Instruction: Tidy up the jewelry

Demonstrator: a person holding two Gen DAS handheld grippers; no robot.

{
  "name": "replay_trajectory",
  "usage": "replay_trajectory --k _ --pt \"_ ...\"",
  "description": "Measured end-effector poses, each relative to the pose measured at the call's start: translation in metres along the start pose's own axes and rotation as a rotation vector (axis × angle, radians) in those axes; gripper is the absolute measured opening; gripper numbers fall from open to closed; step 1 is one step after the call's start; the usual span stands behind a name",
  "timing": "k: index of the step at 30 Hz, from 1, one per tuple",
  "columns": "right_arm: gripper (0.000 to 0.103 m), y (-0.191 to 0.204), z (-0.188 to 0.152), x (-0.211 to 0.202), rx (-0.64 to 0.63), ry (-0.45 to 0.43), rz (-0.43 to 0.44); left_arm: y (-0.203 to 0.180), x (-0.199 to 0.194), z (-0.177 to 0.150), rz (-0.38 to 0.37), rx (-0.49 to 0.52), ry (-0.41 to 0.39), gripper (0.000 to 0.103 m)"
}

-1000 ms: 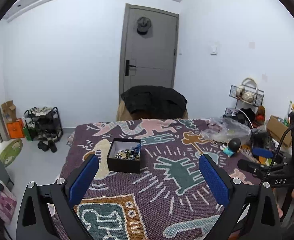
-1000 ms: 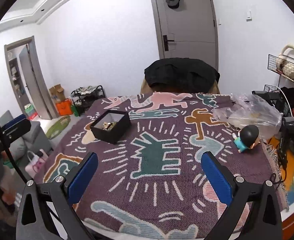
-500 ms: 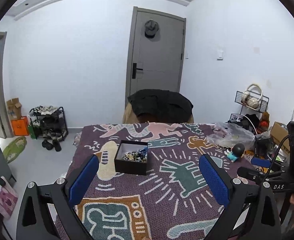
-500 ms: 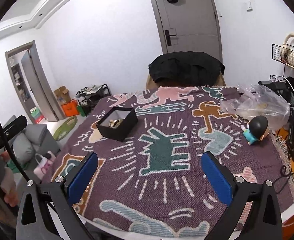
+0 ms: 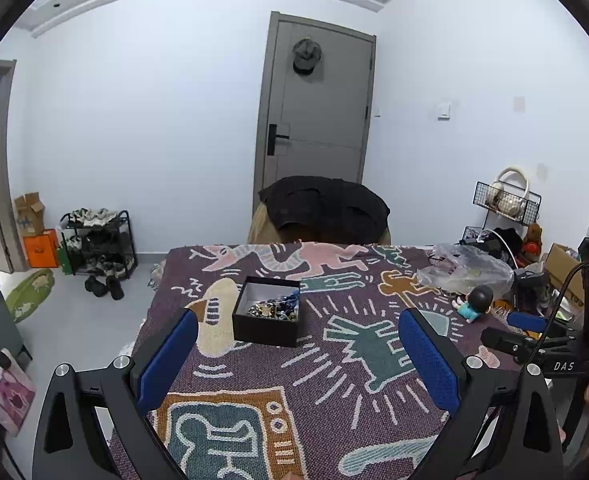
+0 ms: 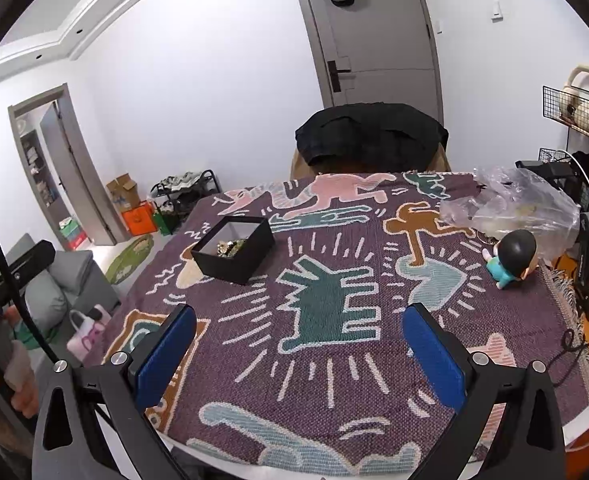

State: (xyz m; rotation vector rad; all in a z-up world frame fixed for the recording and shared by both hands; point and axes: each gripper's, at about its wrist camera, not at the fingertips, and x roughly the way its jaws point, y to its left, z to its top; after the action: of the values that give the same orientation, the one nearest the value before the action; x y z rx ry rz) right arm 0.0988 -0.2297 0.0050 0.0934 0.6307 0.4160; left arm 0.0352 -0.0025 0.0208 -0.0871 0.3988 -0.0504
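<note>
walls white | grey door (image 5: 317, 120) – closed | shoe rack (image 5: 98, 242) – left | floor pale grey

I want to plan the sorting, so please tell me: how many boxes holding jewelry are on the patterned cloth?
1. The black box stands open on the left part of the patterned cloth, with the jewelry piled inside. No other box shows on it.

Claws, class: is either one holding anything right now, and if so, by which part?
Nothing is held. The left claw and right claw are both open above the tablecloth; the jewelry stays in the black box.
</note>
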Motion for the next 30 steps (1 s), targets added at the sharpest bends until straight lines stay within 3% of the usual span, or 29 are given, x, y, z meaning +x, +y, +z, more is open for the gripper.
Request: replay_trajectory --k 30 --pt "0.103 -0.002 -0.001 0.004 0.01 -0.005 0.007 -0.013 0.012 -0.01 -0.003 0.046 0.013 0.103"
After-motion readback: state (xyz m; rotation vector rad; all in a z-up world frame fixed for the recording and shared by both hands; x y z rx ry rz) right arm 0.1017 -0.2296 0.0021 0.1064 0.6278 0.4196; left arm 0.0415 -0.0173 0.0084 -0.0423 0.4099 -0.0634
